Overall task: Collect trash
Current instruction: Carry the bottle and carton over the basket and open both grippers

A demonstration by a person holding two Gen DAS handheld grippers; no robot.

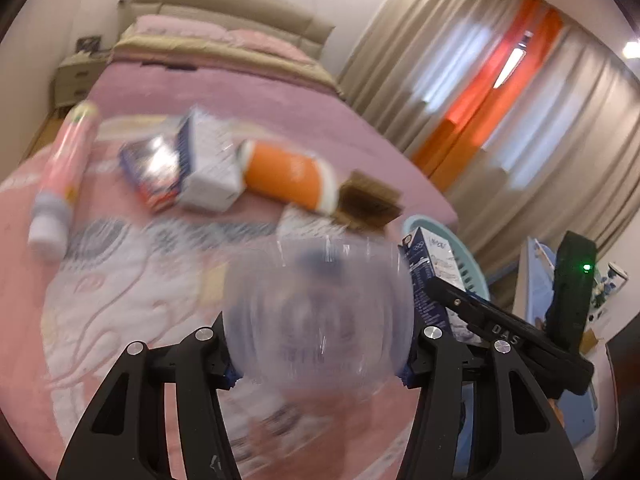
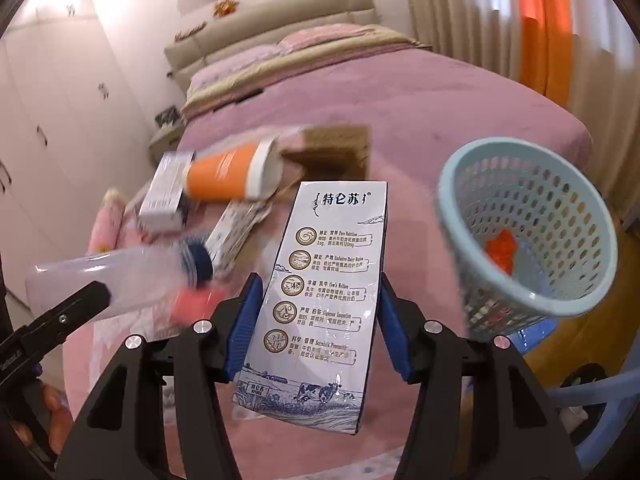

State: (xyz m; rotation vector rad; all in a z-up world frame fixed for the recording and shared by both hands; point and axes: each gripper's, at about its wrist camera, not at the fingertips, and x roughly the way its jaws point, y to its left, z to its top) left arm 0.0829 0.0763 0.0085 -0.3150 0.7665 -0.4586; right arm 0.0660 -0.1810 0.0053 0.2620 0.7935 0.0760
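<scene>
Milk carton [image 2: 316,300], white with blue printing, held upright between the blue pads [image 2: 242,324] of the right gripper [image 2: 316,328]; its jaws are closed to the carton's width and bear on both long sides. The carton hangs above the pink bed [image 2: 440,100], to the left of the pale blue perforated basket [image 2: 592,280], which already contains an orange scrap [image 2: 502,250]. The basket appears tilted with its mouth toward the camera; whether it rests on the bed edge or on the blue chair [image 2: 600,396] beside it cannot be told.

Clear plastic bottle [image 1: 320,312] with a dark blue cap [image 2: 198,262], gripped across its body by the left gripper [image 1: 320,360], jaws partly closed on it. The bottle is motion-blurred in both views.

Uncollected items on the bed: orange cup [image 1: 286,174], white box [image 1: 210,168], foil packet [image 1: 154,174], pink tube [image 1: 60,176], brown piece [image 1: 368,200], flat paper wrapper [image 2: 236,232].

Probable hazards:
- Both grippers crowd toward one basket mouth; the left one already lies close beside the carton, so a collision could knock either item loose.
- The smooth, thin-walled bottle may buckle or slide from the pads.
- A carton released off-centre may strike the rim and tip the light basket, spilling it.
</scene>
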